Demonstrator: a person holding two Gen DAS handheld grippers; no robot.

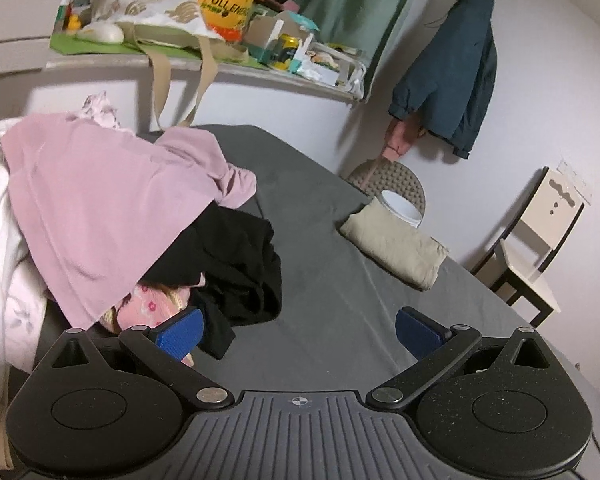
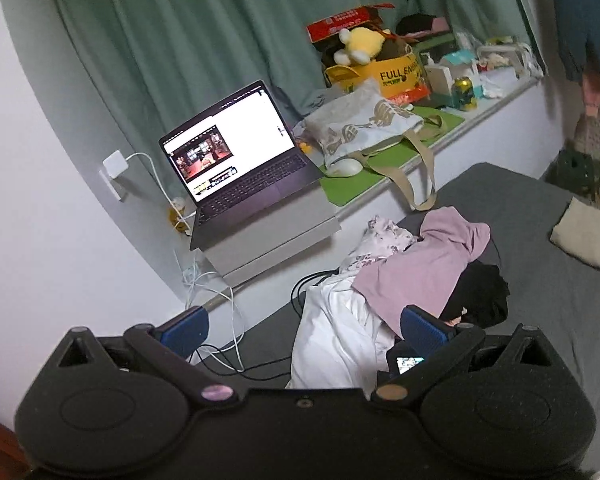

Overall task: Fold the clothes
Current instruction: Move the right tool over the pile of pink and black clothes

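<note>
Clothes pile: heaped on the grey bed, ahead and to the left of your left hand-held gripper. That gripper has its jaws spread wide, nothing between them; its left blue pad sits just beside the black garment at the pile's near edge. The pink top drapes over the black one, running away from you toward the shelf. Your right hand-held gripper is also fully open and empty, held higher and well back, aimed toward the wall, with the pile off to its right. The left is nearer, I judge; both are angled downward. One folded beige piece lies apart at the bed's right edge.
</note>
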